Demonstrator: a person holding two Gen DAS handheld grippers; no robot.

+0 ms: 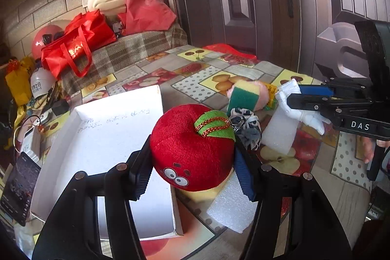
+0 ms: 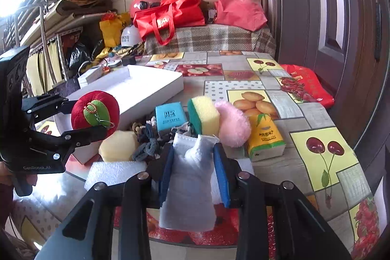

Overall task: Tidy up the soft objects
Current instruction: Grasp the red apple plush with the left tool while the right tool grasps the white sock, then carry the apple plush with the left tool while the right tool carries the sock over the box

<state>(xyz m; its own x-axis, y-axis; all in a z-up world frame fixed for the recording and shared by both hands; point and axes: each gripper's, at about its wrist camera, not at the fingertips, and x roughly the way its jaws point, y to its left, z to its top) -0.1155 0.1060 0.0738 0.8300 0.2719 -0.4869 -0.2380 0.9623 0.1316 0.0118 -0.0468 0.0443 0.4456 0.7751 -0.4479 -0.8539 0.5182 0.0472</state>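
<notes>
Both hands loaded, lifting stage: beside the white box [image 1: 102,138], my left gripper [image 1: 192,162] squeezes the red plush apple [image 1: 192,150]; further from the box, my right gripper [image 2: 193,172] pinches a white glove [image 2: 192,177]. Next, I reckon: drop both inside. Fruit-print tablecloth [image 2: 316,145], cluttered storeroom.

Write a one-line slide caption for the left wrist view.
Left hand-held gripper clamps a red plush apple beside an open white box.

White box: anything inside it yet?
No. The white box shows only its bare bottom with some handwriting; the red plush apple sits beside it between the left gripper's fingers.
</notes>
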